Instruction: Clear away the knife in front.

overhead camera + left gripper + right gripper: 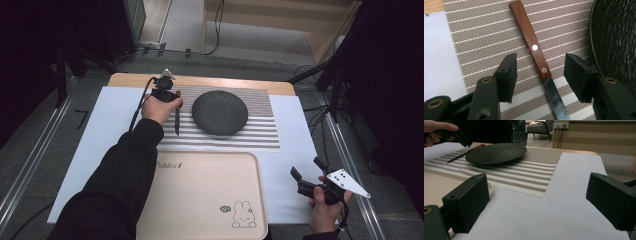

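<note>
A knife (177,117) with a reddish wooden handle (530,40) and a steel blade lies on the striped placemat (260,131), just left of a round dark plate (220,112). My left gripper (540,67) points down over the knife, its jaws standing on either side of where handle meets blade, with gaps on both sides and the pads off it. In the high view my left gripper (172,99) is at the knife's far end. My right gripper (306,167) hovers open over the white sheet at the near right, nothing between its jaws (536,195).
A beige tray (200,165) with a rabbit print sits at the near edge of the table, left of my right gripper. The dark plate (616,37) lies close beside the left gripper's right jaw. A white sheet (295,145) covers the table under the placemat.
</note>
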Demonstrator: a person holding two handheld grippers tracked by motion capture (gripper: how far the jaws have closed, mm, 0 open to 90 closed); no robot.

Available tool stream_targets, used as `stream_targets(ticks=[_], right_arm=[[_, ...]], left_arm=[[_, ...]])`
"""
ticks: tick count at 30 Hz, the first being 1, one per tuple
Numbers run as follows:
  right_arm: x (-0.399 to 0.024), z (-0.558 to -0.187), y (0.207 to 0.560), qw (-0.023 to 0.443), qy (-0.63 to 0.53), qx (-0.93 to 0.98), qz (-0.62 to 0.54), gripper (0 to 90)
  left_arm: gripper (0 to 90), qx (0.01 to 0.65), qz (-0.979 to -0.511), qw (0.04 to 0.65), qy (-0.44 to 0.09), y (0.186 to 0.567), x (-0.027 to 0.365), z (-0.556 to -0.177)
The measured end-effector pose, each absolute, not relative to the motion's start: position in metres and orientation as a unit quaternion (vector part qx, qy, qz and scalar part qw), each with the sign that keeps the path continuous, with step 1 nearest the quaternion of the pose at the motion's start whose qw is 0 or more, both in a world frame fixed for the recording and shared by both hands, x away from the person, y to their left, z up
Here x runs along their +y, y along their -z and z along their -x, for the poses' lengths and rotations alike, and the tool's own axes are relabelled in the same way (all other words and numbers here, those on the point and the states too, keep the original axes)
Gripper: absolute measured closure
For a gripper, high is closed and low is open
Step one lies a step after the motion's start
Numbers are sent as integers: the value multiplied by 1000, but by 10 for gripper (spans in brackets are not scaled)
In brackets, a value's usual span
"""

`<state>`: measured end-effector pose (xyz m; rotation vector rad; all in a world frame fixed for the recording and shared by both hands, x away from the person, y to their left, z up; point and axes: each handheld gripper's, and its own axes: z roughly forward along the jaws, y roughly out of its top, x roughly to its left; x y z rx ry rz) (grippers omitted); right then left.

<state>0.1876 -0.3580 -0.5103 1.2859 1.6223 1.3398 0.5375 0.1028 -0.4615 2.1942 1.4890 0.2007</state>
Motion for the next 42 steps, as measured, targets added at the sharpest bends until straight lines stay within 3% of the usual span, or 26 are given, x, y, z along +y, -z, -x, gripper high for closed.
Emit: stream_targets(ticks=[9, 19, 42], right_arm=[[-358, -188, 510, 327, -521, 627, -478, 31], [-357, -189, 510, 325, -514, 631, -481, 31], [-356, -189, 510, 323, -515, 634, -479, 31]], left_arm=[[570, 547, -806, 213, -77, 472, 89, -540], [766, 531, -821, 181, -109, 476, 82, -535], [770, 531, -808, 243, -78, 456, 111, -510]])
